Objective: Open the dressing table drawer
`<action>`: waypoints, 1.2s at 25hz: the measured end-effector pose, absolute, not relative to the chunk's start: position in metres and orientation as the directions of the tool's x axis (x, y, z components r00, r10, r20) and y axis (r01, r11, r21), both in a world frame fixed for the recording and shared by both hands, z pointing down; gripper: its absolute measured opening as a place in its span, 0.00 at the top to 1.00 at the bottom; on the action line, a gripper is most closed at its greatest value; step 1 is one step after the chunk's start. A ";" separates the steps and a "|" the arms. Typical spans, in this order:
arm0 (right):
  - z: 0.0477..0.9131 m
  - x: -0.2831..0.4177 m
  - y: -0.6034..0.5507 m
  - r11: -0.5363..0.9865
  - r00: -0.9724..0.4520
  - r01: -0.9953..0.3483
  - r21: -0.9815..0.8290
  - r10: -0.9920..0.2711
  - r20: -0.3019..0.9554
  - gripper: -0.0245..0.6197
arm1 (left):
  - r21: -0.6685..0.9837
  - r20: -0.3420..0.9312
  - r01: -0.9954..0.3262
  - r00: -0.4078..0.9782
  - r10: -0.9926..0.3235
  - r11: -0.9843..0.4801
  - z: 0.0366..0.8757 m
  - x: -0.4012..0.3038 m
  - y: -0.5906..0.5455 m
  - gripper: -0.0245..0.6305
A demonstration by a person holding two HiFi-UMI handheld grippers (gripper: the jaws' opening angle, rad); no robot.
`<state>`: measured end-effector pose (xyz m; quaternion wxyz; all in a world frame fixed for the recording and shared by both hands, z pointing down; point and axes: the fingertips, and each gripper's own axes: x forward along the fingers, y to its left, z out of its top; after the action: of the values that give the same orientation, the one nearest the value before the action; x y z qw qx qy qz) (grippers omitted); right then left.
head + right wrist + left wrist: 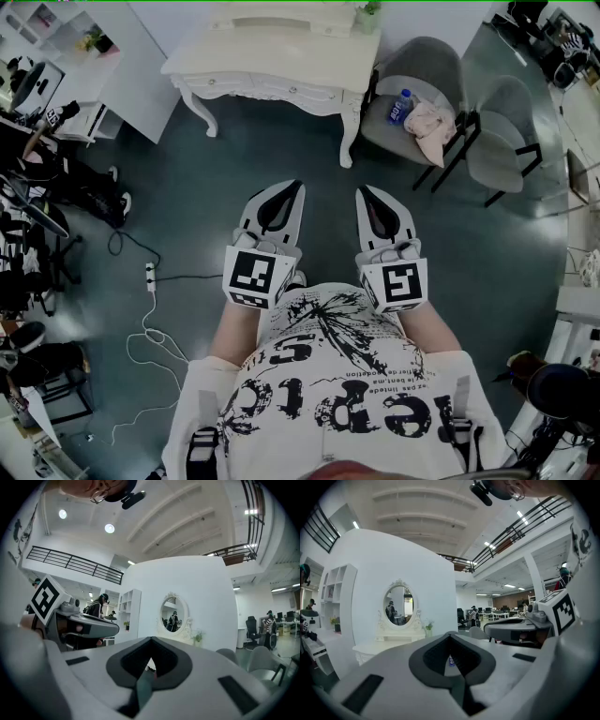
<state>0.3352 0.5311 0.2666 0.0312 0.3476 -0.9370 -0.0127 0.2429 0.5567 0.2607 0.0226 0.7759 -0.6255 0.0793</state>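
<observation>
The white dressing table [265,58] stands at the far side of the grey floor, its drawer front [272,89] closed under the top. I hold both grippers side by side in front of my body, well short of the table. My left gripper [285,187] is shut with nothing in it, and so is my right gripper [367,192]. In the left gripper view the shut jaws [450,637] point toward the table's oval mirror [399,604]. The right gripper view shows its shut jaws [151,641] below that mirror [173,614].
Two grey chairs [427,70] [506,131] stand right of the table; one holds a water bottle [400,105] and a pinkish cloth [431,127]. A white shelf unit [89,52] is at the left. A power strip [150,277] with cables lies on the floor.
</observation>
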 end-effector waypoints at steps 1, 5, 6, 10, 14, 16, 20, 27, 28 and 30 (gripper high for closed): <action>0.267 0.335 0.528 0.757 -0.755 -0.652 0.039 -0.653 0.055 0.94 | -0.061 0.151 -0.975 0.205 -0.967 -0.216 0.261 0.242 0.555 0.93; 0.271 0.334 0.517 0.755 -0.752 -0.656 0.016 -0.655 0.074 0.93 | -0.042 0.154 -0.975 0.208 -0.966 -0.216 0.264 0.236 0.549 0.93; 0.273 0.334 0.515 0.754 -0.751 -0.657 0.009 -0.655 0.079 0.93 | -0.037 0.157 -0.976 0.208 -0.965 -0.217 0.265 0.233 0.548 0.93; 0.281 0.328 0.508 0.751 -0.749 -0.660 -0.024 -0.654 0.105 0.94 | -0.035 0.170 -0.976 0.207 -0.963 -0.216 0.272 0.220 0.545 0.93; 0.292 0.314 0.504 0.749 -0.751 -0.658 -0.074 -0.648 0.126 0.94 | -0.028 0.178 -0.975 0.212 -0.961 -0.220 0.279 0.198 0.544 0.93; 0.297 0.303 0.500 0.741 -0.748 -0.664 -0.105 -0.651 0.130 0.94 | -0.019 0.190 -0.976 0.210 -0.959 -0.218 0.285 0.179 0.542 0.93; 0.309 0.273 0.493 0.721 -0.730 -0.683 -0.116 -0.668 0.144 0.93 | 0.011 0.223 -0.977 0.211 -0.952 -0.214 0.303 0.135 0.539 0.93; 0.320 0.206 0.476 0.734 -0.732 -0.677 -0.059 -0.662 0.161 0.93 | 0.015 0.230 -0.973 0.229 -0.946 -0.232 0.319 0.071 0.525 0.93; 0.323 0.198 0.472 0.737 -0.734 -0.674 -0.057 -0.659 0.166 0.94 | 0.017 0.232 -0.973 0.227 -0.946 -0.229 0.322 0.064 0.523 0.93; 0.329 0.185 0.465 0.744 -0.740 -0.666 -0.057 -0.649 0.176 0.93 | 0.031 0.241 -0.976 0.218 -0.946 -0.217 0.331 0.050 0.517 0.93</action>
<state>0.1849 0.4646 0.3288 0.0726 0.3532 -0.9309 0.0581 0.0501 0.5174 0.3309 0.0878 0.7755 -0.6195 0.0850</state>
